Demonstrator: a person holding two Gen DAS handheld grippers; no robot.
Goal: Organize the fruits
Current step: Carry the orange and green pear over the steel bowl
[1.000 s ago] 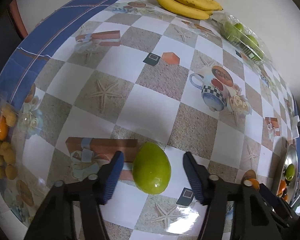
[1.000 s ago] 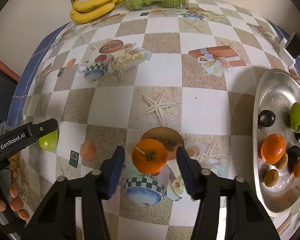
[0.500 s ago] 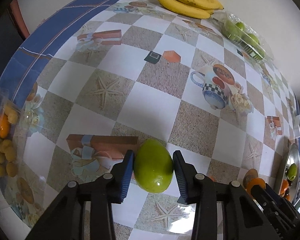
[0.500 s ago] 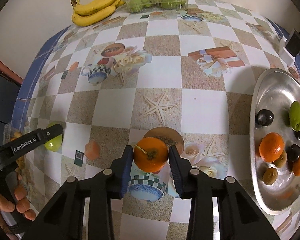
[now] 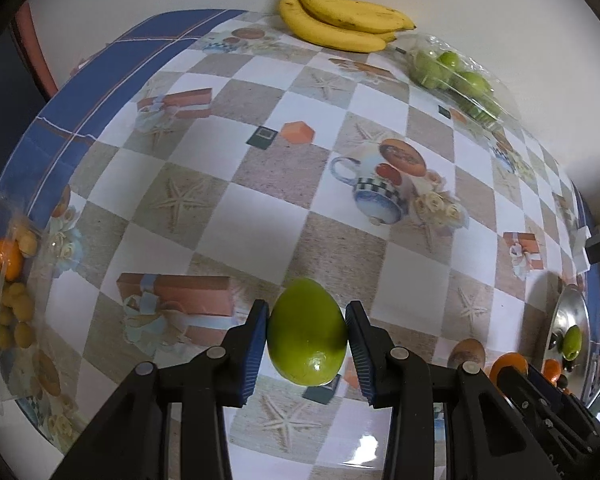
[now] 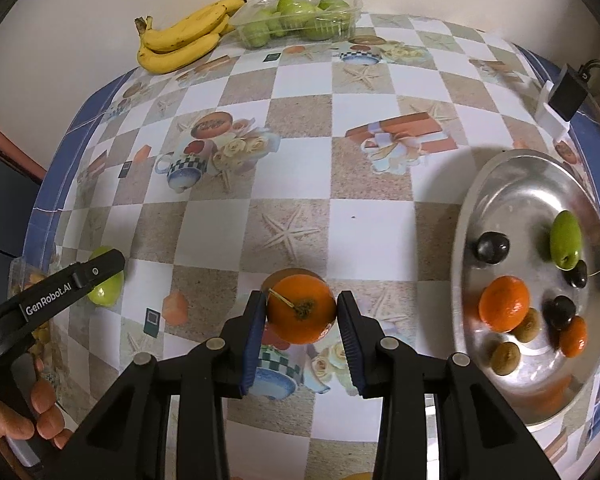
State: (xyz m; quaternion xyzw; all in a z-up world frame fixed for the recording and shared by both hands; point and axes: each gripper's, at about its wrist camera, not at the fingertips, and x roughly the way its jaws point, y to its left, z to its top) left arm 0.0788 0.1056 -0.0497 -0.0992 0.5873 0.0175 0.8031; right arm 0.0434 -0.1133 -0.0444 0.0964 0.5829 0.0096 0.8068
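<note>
A table covered in a glossy checked oilcloth [image 6: 300, 216] printed with starfish, teacups and gift boxes, edged in blue, fills both wrist views. On its right side lies a large oval polished metal tray [image 6: 512, 176], which holds an orange mandarin [image 6: 504, 303], a smaller orange fruit, an elongated green fruit [image 6: 565, 239], three dark plums and two brownish-green fruits.

Against the pale wall at the far edge rest a bunch of ripe yellow bananas [image 6: 182, 42] and, just beside it on the right, a clear plastic punnet of green fruit [image 6: 300, 16]. At the left edge of the table, a clear plastic pack of small yellow and orange fruit [image 5: 10, 280] sits partly out of view.

Near the front centre, the right gripper [image 6: 302, 312], a black two-finger tool with blue ribbed pads, is clamped narrowly on a round orange mandarin with a dry stalk [image 6: 302, 308], both pads pressing its sides. To the left, the left gripper [image 5: 307, 334] has closed the same way on a smooth oval green fruit [image 5: 307, 332], pads touching both flanks. In the right wrist view the person's left hand [image 6: 28, 416] is seen wrapped around that tool's handle at the lower left.
</note>
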